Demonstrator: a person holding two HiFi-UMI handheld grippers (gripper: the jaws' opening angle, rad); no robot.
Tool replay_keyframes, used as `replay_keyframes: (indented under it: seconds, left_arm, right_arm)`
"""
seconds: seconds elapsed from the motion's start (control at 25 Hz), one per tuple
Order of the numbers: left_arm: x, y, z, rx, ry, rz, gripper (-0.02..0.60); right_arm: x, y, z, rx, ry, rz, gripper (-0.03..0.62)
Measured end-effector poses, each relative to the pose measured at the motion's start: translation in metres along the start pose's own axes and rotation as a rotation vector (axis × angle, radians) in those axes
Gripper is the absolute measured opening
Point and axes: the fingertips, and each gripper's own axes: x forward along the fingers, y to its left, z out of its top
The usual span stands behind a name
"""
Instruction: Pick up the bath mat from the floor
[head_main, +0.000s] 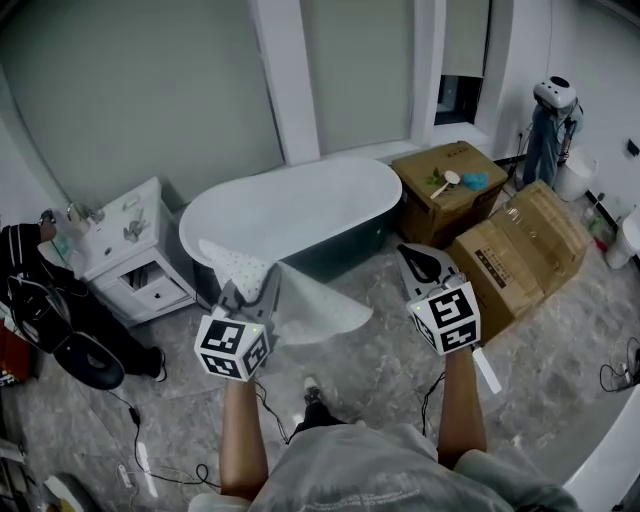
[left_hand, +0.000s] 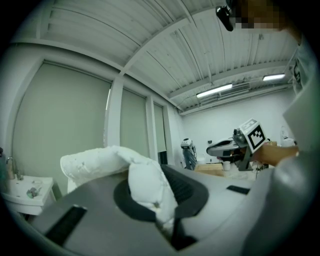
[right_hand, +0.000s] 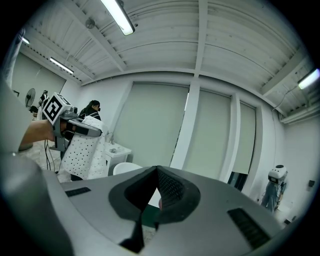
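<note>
The bath mat (head_main: 312, 305), white with small dark dots, hangs off the floor in front of the bathtub. My left gripper (head_main: 243, 294) is shut on its near edge. In the left gripper view a fold of the mat (left_hand: 100, 162) is pinched between the jaws of the left gripper (left_hand: 156, 200). My right gripper (head_main: 408, 252) is held up to the right of the mat, apart from it, shut with nothing in it. The right gripper view shows its own jaws (right_hand: 156, 174) closed together, and at far left the left gripper (right_hand: 75, 125) with the mat (right_hand: 82, 150) hanging below it.
A dark-sided bathtub (head_main: 300, 205) stands ahead, a white vanity cabinet (head_main: 125, 260) to its left. Cardboard boxes (head_main: 520, 250) are stacked at right. A person in black (head_main: 40, 290) sits at far left. Cables (head_main: 135, 440) lie on the marble floor.
</note>
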Motion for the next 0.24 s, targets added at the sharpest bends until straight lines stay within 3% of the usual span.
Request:
replay_keyframes:
  seconds: [0.24]
  left_arm:
    - [0.0059,-0.0082,0.0002,0.012,0.008,0.007,0.031]
  right_arm:
    - [-0.0007,-0.0062,-0.0032,0.004,-0.017,0.007,0.015]
